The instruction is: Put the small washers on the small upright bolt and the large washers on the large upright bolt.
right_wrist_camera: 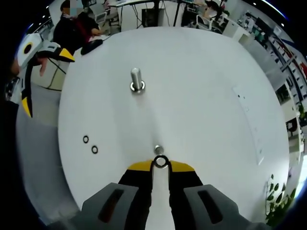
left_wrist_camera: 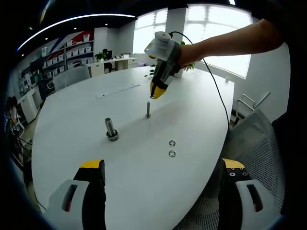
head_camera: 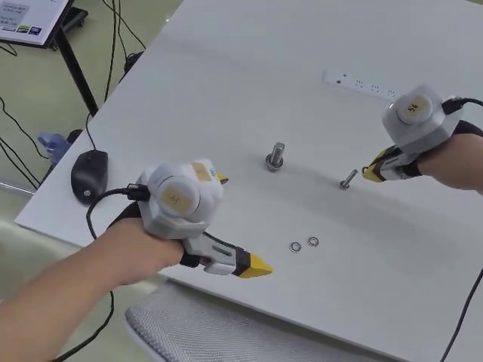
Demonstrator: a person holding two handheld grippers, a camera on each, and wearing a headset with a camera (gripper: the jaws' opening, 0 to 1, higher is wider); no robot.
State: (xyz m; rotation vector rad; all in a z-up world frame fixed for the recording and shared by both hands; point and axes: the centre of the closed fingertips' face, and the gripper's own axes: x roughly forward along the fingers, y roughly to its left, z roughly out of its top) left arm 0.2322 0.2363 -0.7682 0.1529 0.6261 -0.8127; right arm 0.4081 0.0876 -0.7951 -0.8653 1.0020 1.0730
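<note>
The large upright bolt (head_camera: 275, 156) stands mid-table, the small upright bolt (head_camera: 348, 179) to its right. Two small washers (head_camera: 295, 246) (head_camera: 313, 241) lie flat near the table's front edge. My right gripper (head_camera: 368, 173) is beside the small bolt's top. In the right gripper view it (right_wrist_camera: 161, 165) is shut on a small washer (right_wrist_camera: 167, 162), held just over the small bolt (right_wrist_camera: 158, 150). My left gripper (head_camera: 238, 222) hovers at the front left, its jaws wide open and empty. From the left gripper view (left_wrist_camera: 162, 165) the loose washers (left_wrist_camera: 172, 143) lie ahead.
A white power strip (head_camera: 362, 85) lies at the back right of the table. A black mouse (head_camera: 89, 173) sits at the left edge, with cables and a screen stand beyond. A grey mesh chair (head_camera: 226, 332) is pushed against the front edge.
</note>
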